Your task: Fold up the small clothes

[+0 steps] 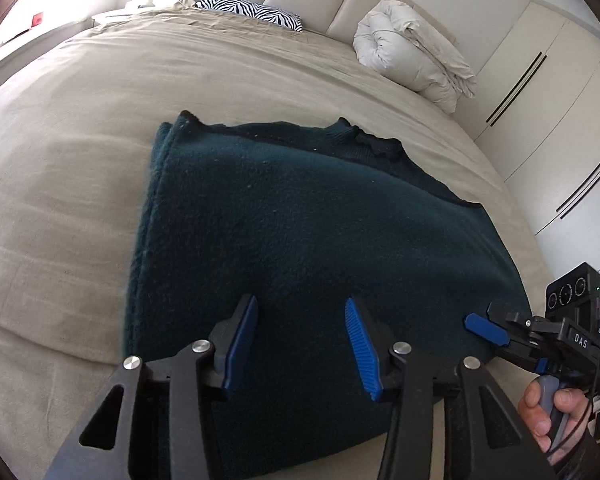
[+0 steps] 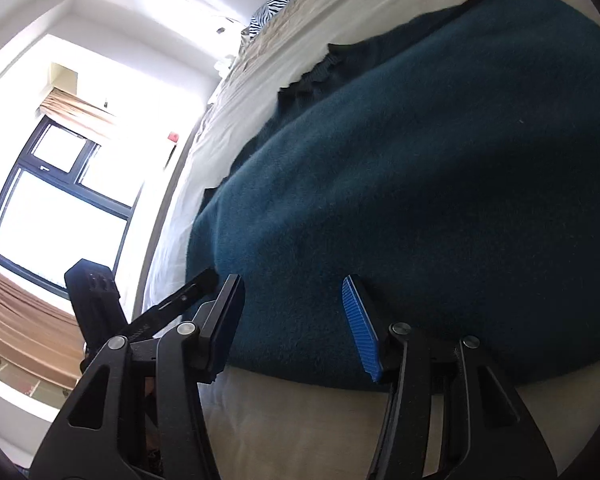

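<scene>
A dark teal fleece garment [image 1: 292,232] lies folded flat on the beige bed [image 1: 60,160]; its ribbed collar shows at the far edge. My left gripper [image 1: 302,340] is open and empty, its blue pads just above the garment's near edge. My right gripper [image 2: 294,320] is open and empty over the same near edge of the garment [image 2: 400,184]. The right gripper also shows at the right of the left wrist view [image 1: 488,328], at the garment's near right corner. The left gripper's black body shows in the right wrist view [image 2: 100,300].
A rolled white duvet [image 1: 412,56] and a zebra-print pillow [image 1: 248,8] lie at the head of the bed. White wardrobe doors [image 1: 548,120] stand to the right. A window [image 2: 60,208] is beyond the bed's left side.
</scene>
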Available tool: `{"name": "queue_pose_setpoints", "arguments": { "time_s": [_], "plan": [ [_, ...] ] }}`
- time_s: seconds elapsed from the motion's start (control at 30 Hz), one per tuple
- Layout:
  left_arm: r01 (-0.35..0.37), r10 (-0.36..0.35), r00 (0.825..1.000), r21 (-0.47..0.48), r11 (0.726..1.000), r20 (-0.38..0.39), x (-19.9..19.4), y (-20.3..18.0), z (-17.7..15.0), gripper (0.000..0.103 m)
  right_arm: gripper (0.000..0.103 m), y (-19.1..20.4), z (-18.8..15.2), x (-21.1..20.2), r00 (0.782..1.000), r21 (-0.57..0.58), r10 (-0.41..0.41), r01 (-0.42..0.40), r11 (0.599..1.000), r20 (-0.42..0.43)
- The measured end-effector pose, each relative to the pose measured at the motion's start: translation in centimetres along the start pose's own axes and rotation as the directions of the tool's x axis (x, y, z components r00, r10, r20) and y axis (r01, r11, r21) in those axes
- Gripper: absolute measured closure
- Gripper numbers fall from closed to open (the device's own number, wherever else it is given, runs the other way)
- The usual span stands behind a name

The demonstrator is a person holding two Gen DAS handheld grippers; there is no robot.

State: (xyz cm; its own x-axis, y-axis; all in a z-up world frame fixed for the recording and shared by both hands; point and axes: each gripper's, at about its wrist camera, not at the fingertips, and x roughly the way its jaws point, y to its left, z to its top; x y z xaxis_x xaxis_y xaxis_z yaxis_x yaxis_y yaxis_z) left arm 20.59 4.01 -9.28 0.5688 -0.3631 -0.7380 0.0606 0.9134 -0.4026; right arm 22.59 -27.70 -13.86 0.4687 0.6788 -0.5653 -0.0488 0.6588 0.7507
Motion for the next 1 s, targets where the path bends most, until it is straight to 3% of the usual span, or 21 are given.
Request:
{"name": "queue_pose_setpoints", "arguments": {
  "time_s": [0.1,0.17,0.2,0.27,0.3,0.37,0.5,0.6,0.7,0.77,0.83,0.9,1.0],
  "plan": [
    [0.02,-0.018,1.0,-0.081,0.997,0.025,-2.0,3.2,-0.8,0.058,0.057,-3.5,-0.1,-2.9,0.995,0.115,0.035,-0.046,0.992,0.096],
    [0.055,-0.048,0.997,-0.154,0.987,0.053,-3.5,5.2,-1.2,0.059,0.055,-5.2,0.2,-5.7,0.986,0.175,-0.019,-0.011,0.985,0.165],
    [0.042,-0.029,0.997,-0.175,0.984,0.074,-4.5,5.9,-1.3,0.058,0.054,-5.9,0.5,-7.0,0.979,0.198,-0.057,0.017,0.98,0.198],
    [0.007,0.022,0.991,-0.214,0.977,0.134,-6.3,7.2,-1.3,0.035,0.047,-6.7,0.7,-9.7,0.961,0.237,-0.109,0.048,0.97,0.254],
    [0.026,0.016,0.986,-0.244,0.969,0.168,-7.0,7.9,-1.3,0.032,0.041,-6.7,0.7,-10.9,0.952,0.25,-0.124,0.053,0.967,0.279],
    [0.074,-0.021,0.986,-0.31,0.948,0.168,-7.0,9.3,-0.9,0.029,0.04,-6.1,0.8,-12.6,0.943,0.235,-0.117,0.043,0.971,0.31],
    [0.15,-0.122,0.987,-0.343,0.927,0.102,-4.9,9.5,0.1,0.029,0.04,-3.1,1.6,-11.5,0.962,0.16,-0.056,0.014,0.987,0.267],
    [0.221,-0.221,0.974,-0.365,0.904,0.041,-2.7,9.0,0.7,0.029,0.04,-0.2,2.7,-8.1,0.981,0.098,-0.002,-0.017,0.995,0.192],
    [0.204,-0.215,0.977,-0.358,0.911,0.009,-1.5,8.5,1.4,0.029,0.04,1.9,3.5,-4.7,0.994,0.054,0.022,-0.028,0.998,0.111],
    [0.199,-0.22,0.975,-0.367,0.909,-0.018,-0.8,8.2,1.9,0.023,0.04,3.1,3.9,-2.8,0.997,0.027,0.05,-0.051,0.998,0.063],
    [0.203,-0.232,0.972,-0.36,0.91,-0.037,-0.3,7.7,2.3,0.021,0.04,4.2,4.3,-1.0,0.997,0.007,0.073,-0.073,0.997,0.009],
    [0.242,-0.281,0.958,-0.377,0.894,-0.053,0.2,7.3,2.5,0.021,0.04,5.2,4.5,0.5,0.996,-0.016,0.087,-0.088,0.996,-0.029],
    [0.233,-0.274,0.959,-0.352,0.906,-0.069,0.9,6.3,2.6,0.021,0.04,6.3,4.8,2.1,0.99,-0.025,0.128,-0.129,0.991,-0.067]
  ]
}}
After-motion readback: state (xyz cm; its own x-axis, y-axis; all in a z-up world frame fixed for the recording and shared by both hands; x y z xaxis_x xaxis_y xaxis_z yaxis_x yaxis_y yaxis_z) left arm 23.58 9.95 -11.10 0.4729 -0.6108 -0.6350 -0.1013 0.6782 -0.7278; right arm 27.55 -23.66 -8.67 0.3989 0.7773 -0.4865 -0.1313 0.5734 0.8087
